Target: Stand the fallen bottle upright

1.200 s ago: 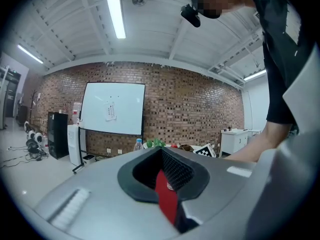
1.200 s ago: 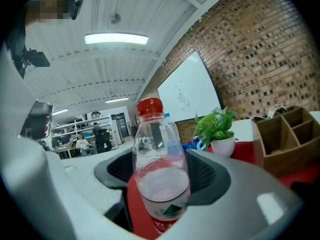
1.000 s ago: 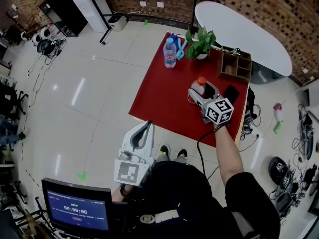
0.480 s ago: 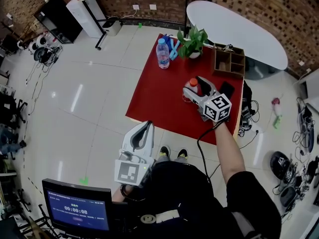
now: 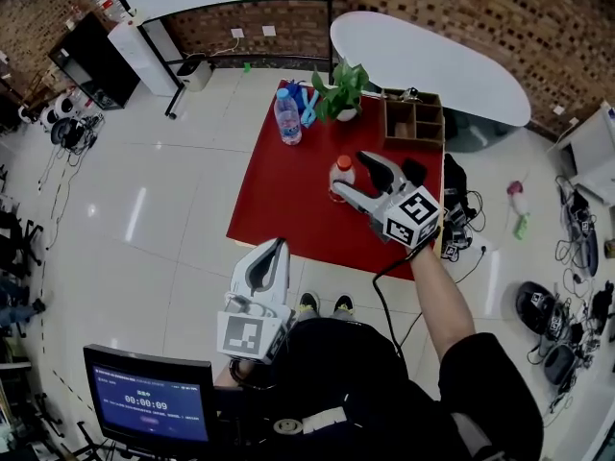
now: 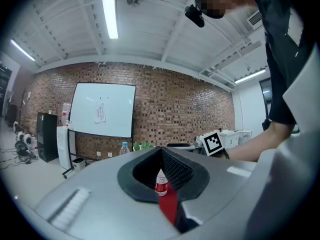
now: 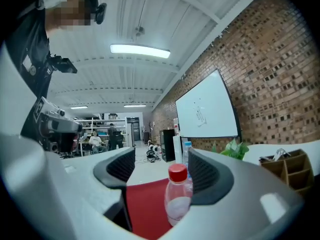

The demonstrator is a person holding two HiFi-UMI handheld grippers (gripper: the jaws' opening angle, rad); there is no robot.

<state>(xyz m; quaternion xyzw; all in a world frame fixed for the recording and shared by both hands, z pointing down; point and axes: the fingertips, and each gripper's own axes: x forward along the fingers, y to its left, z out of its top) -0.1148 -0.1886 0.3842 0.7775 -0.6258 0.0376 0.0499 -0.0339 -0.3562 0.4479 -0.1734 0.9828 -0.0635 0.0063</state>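
A small clear bottle with a red cap (image 5: 343,169) stands upright on the red table (image 5: 288,205). My right gripper (image 5: 351,175) is open with one jaw on each side of it. In the right gripper view the same bottle (image 7: 176,199) stands between the spread jaws of that gripper (image 7: 160,169), close to the right-hand jaw and well apart from the left-hand one. My left gripper (image 5: 272,257) is shut and held low near the person's body, off the table's near edge. Through the narrow slit of the left gripper (image 6: 161,156) I see the distant bottle (image 6: 160,182).
At the table's far end stand a blue-capped water bottle (image 5: 286,116), a potted plant (image 5: 338,89) and a wooden organizer (image 5: 413,121). A dark phone-like slab (image 5: 414,172) lies beside the right gripper. A monitor (image 5: 149,406) sits at the lower left, and a white oval table (image 5: 432,60) stands behind.
The right gripper's jaws have spread apart from the red-capped bottle, which stays upright. The head view has swung, so the table sits further left. The left gripper has not moved.
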